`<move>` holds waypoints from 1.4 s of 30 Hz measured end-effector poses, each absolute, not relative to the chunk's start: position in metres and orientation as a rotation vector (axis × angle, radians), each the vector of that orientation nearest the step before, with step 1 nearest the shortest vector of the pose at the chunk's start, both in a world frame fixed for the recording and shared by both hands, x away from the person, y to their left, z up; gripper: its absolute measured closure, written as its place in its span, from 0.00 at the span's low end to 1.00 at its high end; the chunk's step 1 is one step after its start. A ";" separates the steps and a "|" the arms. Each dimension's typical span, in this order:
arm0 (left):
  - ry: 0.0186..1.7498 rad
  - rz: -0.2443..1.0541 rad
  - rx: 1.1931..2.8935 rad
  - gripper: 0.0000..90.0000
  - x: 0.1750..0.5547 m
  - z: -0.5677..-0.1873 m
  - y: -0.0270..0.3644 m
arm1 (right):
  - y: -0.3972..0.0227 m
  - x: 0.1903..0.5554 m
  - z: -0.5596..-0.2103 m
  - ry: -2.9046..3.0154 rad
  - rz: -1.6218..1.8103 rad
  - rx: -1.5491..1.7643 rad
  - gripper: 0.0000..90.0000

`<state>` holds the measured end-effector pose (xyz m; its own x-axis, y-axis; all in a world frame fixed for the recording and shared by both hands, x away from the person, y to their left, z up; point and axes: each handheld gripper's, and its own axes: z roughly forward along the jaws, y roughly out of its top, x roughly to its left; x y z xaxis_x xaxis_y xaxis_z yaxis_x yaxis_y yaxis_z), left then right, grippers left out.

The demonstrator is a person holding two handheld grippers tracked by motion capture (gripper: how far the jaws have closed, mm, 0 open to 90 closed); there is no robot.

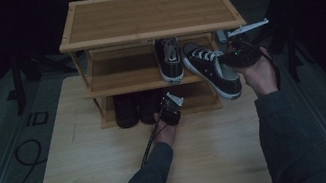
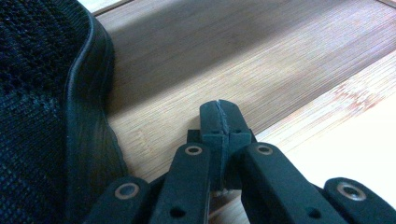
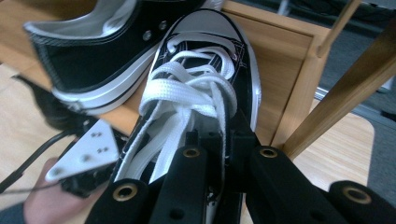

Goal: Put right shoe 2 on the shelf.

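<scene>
A black canvas sneaker with white laces (image 1: 207, 66) hangs tilted at the right end of the wooden rack's middle shelf (image 1: 118, 81), toe toward the rack. My right gripper (image 1: 228, 63) is shut on its collar; in the right gripper view the jaws (image 3: 219, 144) pinch the edge by the laces of that sneaker (image 3: 205, 70). Its mate (image 1: 169, 60) stands on the middle shelf, seen as the mate (image 3: 93, 51) to the left. My left gripper (image 1: 170, 108) sits low at the bottom shelf, shut and empty (image 2: 219, 116), beside a black mesh shoe (image 2: 42, 93).
The three-tier wooden rack (image 1: 147, 13) stands at the far side of a light wooden table (image 1: 99, 174). Two dark shoes (image 1: 133, 108) fill the left of the bottom shelf. A rack post (image 3: 345, 79) stands just right of the held sneaker. A cable (image 1: 27, 153) lies left of the table.
</scene>
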<state>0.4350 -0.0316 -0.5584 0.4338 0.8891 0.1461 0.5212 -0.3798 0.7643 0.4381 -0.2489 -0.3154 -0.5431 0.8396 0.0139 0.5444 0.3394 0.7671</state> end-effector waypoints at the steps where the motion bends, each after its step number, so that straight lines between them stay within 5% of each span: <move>1: 1.182 0.741 2.048 1.00 0.435 -0.558 -0.032 | -0.247 0.439 -0.316 2.207 1.043 1.229 0.98; 22: 1.180 0.743 2.052 1.00 0.435 -0.558 -0.032 | -0.241 0.440 -0.328 2.168 1.127 1.309 0.96; 30: 1.181 0.743 2.051 1.00 0.435 -0.558 -0.032 | -0.252 0.434 -0.321 2.175 1.178 1.278 0.77; 42: 1.179 0.746 2.056 1.00 0.435 -0.558 -0.032 | -0.268 0.415 -0.304 2.130 1.244 1.200 0.71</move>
<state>0.4349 -0.0321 -0.5584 0.4348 0.8870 0.1556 0.5204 -0.3884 0.7605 0.4147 -0.2675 -0.3038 -0.5535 0.8290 0.0799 0.4769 0.2368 0.8465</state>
